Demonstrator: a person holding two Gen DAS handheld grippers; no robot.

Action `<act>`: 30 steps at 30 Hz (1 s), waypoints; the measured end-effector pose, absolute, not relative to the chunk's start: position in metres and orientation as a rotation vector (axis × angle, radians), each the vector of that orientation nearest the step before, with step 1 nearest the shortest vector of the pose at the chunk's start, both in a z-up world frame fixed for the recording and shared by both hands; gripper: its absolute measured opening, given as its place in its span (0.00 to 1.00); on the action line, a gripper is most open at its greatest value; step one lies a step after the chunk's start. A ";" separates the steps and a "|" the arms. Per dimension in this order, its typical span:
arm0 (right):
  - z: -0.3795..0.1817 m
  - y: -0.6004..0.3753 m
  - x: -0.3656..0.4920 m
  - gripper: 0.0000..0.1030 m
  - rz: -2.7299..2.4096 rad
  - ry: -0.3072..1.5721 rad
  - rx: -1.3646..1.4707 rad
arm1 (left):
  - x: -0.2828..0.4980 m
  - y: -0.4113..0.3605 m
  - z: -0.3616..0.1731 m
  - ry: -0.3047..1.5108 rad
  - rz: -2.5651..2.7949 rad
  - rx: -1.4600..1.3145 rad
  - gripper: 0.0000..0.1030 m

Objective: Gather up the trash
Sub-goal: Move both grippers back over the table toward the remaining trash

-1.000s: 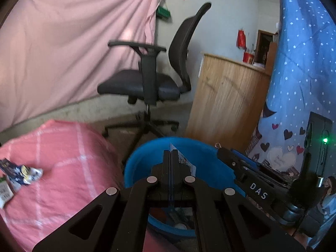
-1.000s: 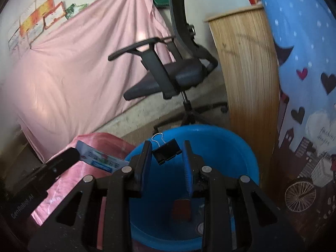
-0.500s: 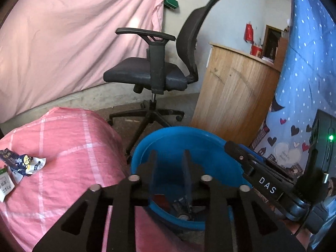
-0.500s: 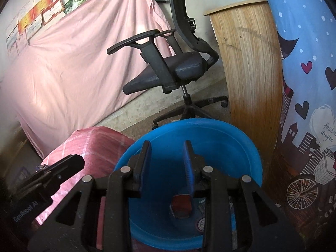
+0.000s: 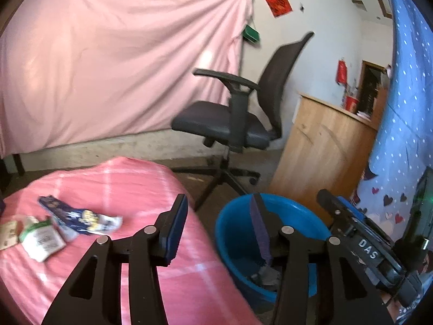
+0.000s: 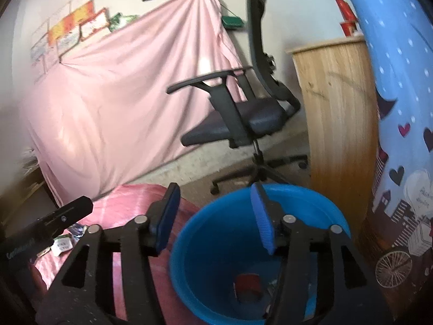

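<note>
Round blue plastic bin on the floor, holding a red scrap and dark bits. Left black two-finger gripper straddling the bin's left rim, jaws just opened partway, nothing between them. Right black two-finger gripper above the same rim, jaws just opened wide, also empty. Left of the bin, on a pink checked cloth: blue-and-white crumpled wrapper, green-and-white torn packet.
</note>
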State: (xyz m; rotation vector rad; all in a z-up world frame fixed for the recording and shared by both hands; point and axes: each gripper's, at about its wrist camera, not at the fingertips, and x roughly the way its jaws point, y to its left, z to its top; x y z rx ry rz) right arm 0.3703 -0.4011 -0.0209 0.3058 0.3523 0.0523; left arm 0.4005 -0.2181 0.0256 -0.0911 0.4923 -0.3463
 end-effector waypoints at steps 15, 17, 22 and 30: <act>0.012 -0.326 0.352 1.00 0.170 0.182 0.191 | 0.345 -0.093 0.052 0.277 -0.007 -0.169 0.98; 0.015 -0.313 0.349 1.00 0.207 0.157 0.177 | 0.341 -0.078 0.050 0.276 0.028 -0.185 0.98; 0.019 -0.284 0.345 1.00 0.275 0.130 0.162 | 0.322 -0.046 0.042 0.243 0.110 -0.199 0.98; 0.019 -0.240 0.339 1.00 0.355 0.087 0.124 | 0.294 -0.010 0.022 0.190 0.230 -0.183 0.98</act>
